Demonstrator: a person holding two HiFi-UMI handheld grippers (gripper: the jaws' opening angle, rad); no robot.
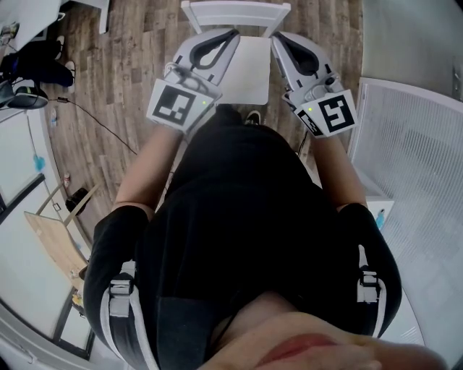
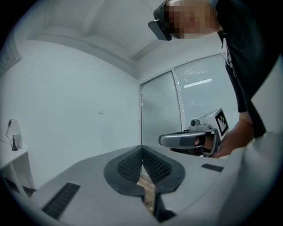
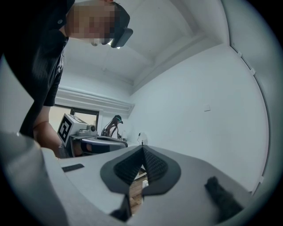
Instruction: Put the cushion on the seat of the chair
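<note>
Facing the chair: a person (image 1: 239, 217) in a black top stands over it, both arms held out toward 12 o'clock.
Left gripper (image 1: 230, 35): at 11 o'clock and level, jaws clenched pad to pad on nothing. Only floorboards (image 2: 148, 190) show through the slit behind them.
Right gripper (image 1: 281, 37): at 1 o'clock, level beside its twin, likewise pinched closed and empty.
Chair seat (image 1: 249, 72): a pale square at 12 o'clock, just beyond and between the two sets of tips.
Chair back (image 1: 235, 9): a white rail at the far edge, 12 o'clock.
Mesh panel (image 1: 412, 152): white, at 3 o'clock, well apart from the chair.
Cushion: neither gripper holds it. The pale square on the seat may be the cushion lying in place, but from overhead I can't tell pad from bare seat.
Step in hand: by my reading, a pause over the seat with nothing carried.
Next move: if the seat is bare, find the cushion, open both jaws, pinch opposite edges and lower it flat. If it lies there, simply back the hands away.
</note>
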